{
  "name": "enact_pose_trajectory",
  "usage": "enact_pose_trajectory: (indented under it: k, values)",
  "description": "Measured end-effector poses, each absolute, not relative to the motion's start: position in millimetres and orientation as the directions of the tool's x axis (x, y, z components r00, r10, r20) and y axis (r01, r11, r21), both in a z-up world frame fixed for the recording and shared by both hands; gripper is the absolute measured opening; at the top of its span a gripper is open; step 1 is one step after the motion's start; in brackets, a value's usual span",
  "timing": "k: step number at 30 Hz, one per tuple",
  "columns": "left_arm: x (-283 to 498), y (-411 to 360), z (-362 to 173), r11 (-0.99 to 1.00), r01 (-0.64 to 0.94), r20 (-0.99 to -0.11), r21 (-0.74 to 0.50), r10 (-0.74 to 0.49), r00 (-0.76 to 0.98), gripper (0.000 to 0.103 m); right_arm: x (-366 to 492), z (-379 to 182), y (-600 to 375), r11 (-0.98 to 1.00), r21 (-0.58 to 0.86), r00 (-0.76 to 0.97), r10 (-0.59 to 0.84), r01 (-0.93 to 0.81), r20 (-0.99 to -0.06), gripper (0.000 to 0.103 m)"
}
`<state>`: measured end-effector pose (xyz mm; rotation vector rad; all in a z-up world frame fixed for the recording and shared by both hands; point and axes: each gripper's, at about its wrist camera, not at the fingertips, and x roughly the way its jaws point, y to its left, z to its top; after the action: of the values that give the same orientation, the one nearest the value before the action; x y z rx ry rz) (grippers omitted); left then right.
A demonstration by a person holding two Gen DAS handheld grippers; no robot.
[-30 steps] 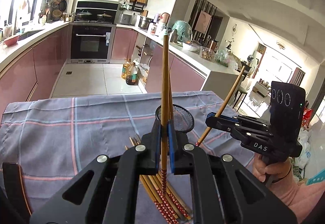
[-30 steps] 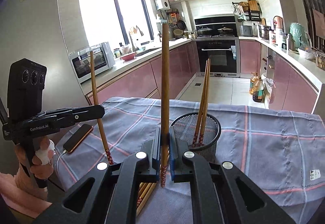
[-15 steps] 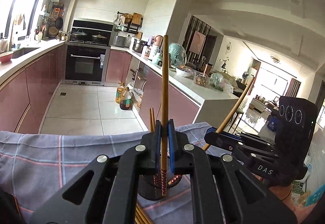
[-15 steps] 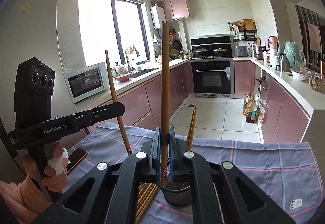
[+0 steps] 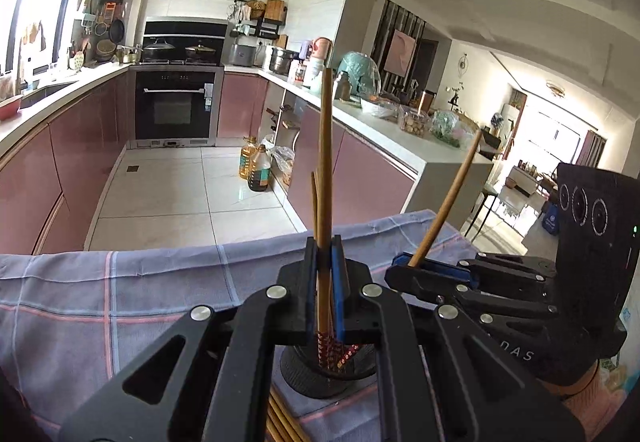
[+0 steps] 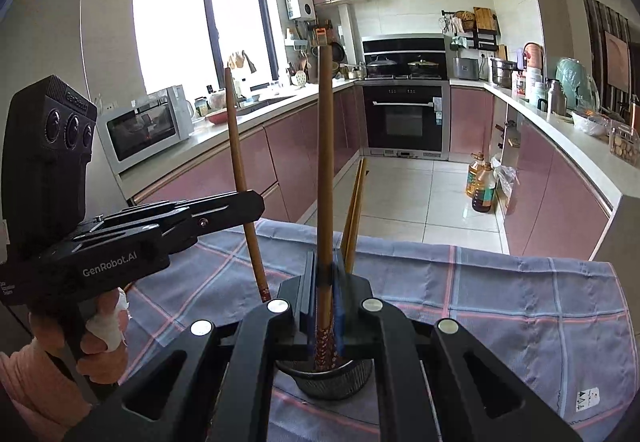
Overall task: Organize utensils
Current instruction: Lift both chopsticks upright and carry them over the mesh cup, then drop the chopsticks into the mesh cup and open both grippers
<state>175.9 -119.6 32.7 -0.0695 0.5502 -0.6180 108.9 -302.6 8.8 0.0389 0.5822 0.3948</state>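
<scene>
My left gripper [image 5: 325,282] is shut on an upright wooden chopstick [image 5: 326,161]. Its red patterned end hangs over the mouth of a black mesh cup [image 5: 320,374], where two chopsticks [image 5: 315,201] stand. To the right, my right gripper [image 5: 404,266] grips a tilted chopstick [image 5: 448,201]. In the right wrist view, the right gripper [image 6: 325,282] is shut on its chopstick [image 6: 325,161], patterned end down at the mesh cup [image 6: 332,378] beside the standing pair [image 6: 356,201]. The left gripper [image 6: 256,203] and its chopstick [image 6: 240,169] are at the left, above the cloth.
A blue-grey checked cloth [image 5: 120,302] covers the table, whose far edge drops to the tiled kitchen floor. Several loose chopsticks [image 5: 284,422] lie on the cloth just in front of the cup. A person's hand [image 6: 100,334] grips the left handle.
Both grippers moved toward the mesh cup with their chopsticks. The cup was ahead of the fingers; now it sits right under them in both views.
</scene>
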Motion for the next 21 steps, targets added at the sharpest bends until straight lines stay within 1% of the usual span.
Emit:
enact_pose_trajectory:
  k: [9, 15, 18, 19, 21]
  values:
    - [181, -128, -6, 0.818, 0.545, -0.582, -0.182, -0.537, 0.611, 0.007, 126, -17, -293, 0.924, 0.165, 0.696, 0.37, -0.345, -0.615, 0.007]
    - [193, -132, -16, 0.824, 0.534, -0.614, -0.187, -0.523, 0.592, 0.008, 132, -24, -295, 0.931, 0.187, 0.696, 0.359, -0.313, -0.622, 0.008]
    - [195, -129, -18, 0.827, 0.524, -0.613, -0.205, -0.526, 0.589, 0.008, 133, -24, -297, 0.931, 0.195, 0.697, 0.362, -0.31, -0.619, 0.009]
    - [193, -129, -17, 0.827, 0.523, -0.611, -0.207, -0.526, 0.591, 0.011, 133, -23, -297, 0.93, 0.198, 0.697, 0.364, -0.311, -0.618, 0.009]
    - [191, -126, -17, 0.828, 0.519, -0.606, -0.211, -0.528, 0.595, 0.012, 133, -23, -298, 0.93, 0.201, 0.698, 0.365, -0.309, -0.616, 0.009]
